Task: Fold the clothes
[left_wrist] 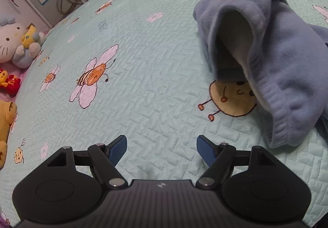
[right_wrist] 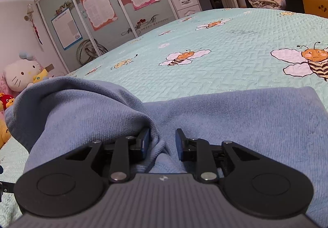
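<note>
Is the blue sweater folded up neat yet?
No. The blue sweater is still bunched: one sleeve arches up off the bee quilt, its cuff hanging open, and a thick fold lies ahead of the right gripper.

The left gripper (left_wrist: 162, 149), fingers (left_wrist: 119, 150) spread and empty, hangs above the bee-print bedspread (left_wrist: 143, 88); the rumpled blue garment (left_wrist: 272, 68) lies right of it, apart.
</note>
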Available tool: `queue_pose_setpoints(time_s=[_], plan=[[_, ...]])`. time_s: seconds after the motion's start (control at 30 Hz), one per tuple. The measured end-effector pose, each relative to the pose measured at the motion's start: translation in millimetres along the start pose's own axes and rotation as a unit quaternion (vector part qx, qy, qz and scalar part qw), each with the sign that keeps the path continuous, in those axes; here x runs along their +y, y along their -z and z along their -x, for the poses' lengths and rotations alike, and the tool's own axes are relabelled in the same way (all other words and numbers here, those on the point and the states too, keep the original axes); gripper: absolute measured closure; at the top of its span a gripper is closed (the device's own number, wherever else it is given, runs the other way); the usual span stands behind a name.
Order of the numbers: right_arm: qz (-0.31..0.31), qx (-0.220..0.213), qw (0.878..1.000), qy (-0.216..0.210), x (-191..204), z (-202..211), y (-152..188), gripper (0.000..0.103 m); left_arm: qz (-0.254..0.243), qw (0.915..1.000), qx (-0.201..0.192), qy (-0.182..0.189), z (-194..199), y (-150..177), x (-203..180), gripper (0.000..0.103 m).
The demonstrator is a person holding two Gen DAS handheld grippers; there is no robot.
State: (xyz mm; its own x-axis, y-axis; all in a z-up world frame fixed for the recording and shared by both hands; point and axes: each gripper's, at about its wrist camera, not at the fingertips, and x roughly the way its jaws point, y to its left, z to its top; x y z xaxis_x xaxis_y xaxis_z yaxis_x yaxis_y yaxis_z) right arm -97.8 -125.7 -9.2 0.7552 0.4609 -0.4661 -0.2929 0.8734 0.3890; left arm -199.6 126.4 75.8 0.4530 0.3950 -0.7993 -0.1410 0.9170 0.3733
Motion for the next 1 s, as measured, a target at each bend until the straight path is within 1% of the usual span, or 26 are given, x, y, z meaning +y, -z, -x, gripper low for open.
queue_pose_setpoints(time_s=[0.23, 0.43, 0.47, 0.53, 0.57, 0.6, 0.63, 0.67, 0.7, 0.87, 0.93, 1.0], plan=[[0.000, -0.003, 1.000, -0.003, -2.2, -0.1, 1.2, 0.076, -0.009, 1.0000, 0.002, -0.003, -1.5, -5.8, -9.2, 0.025], [-0.014, -0.001, 1.000, -0.013, -6.7, 0.0, 1.1, 0.076, -0.014, 0.9999, 0.002, -0.005, -2.5, -9.3, -14.7, 0.025], [-0.016, -0.001, 1.000, -0.014, -7.5, 0.0, 1.1, 0.076, -0.006, 0.9999, 0.004, 0.011, -4.0, -9.4, -13.3, 0.023], [-0.022, 0.000, 1.000, -0.019, -9.7, 0.0, 1.1, 0.075, 0.023, 0.9976, 0.013, 0.064, -8.3, -9.1, -7.5, 0.023], [-0.027, 0.000, 0.999, -0.023, -11.5, -0.1, 1.1, 0.075, 0.050, 0.9932, 0.017, 0.104, -11.2, -7.5, -2.3, 0.023], [-0.029, 0.000, 0.999, -0.025, -12.1, -0.1, 1.1, 0.074, 0.086, 0.9843, 0.021, 0.153, -14.8, -4.6, 4.5, 0.023], [-0.031, 0.000, 0.999, -0.027, -12.8, -0.1, 1.1, 0.074, 0.119, 0.9733, 0.025, 0.194, -18.9, -1.2, 9.7, 0.023], [-0.032, 0.000, 0.999, -0.029, -13.4, -0.1, 1.1, 0.074, 0.147, 0.9633, 0.029, 0.223, -23.8, 2.2, 12.5, 0.023], [-0.034, 0.000, 0.999, -0.030, -14.0, -0.1, 1.1, 0.074, 0.166, 0.9564, 0.034, 0.238, -28.5, 4.8, 13.1, 0.023], [-0.041, 0.001, 0.998, -0.038, -16.2, -0.3, 0.4, 0.074, 0.217, 0.9369, 0.030, 0.273, -40.5, 9.2, 9.9, 0.023], [-0.042, 0.001, 0.998, -0.039, -16.4, -0.6, 0.5, 0.074, 0.228, 0.9298, 0.026, 0.288, -39.8, 7.0, 10.8, 0.024], [-0.041, 0.002, 0.998, -0.040, -15.9, -0.8, 0.1, 0.074, 0.232, 0.9230, 0.022, 0.307, -37.1, 2.4, 9.9, 0.026]])
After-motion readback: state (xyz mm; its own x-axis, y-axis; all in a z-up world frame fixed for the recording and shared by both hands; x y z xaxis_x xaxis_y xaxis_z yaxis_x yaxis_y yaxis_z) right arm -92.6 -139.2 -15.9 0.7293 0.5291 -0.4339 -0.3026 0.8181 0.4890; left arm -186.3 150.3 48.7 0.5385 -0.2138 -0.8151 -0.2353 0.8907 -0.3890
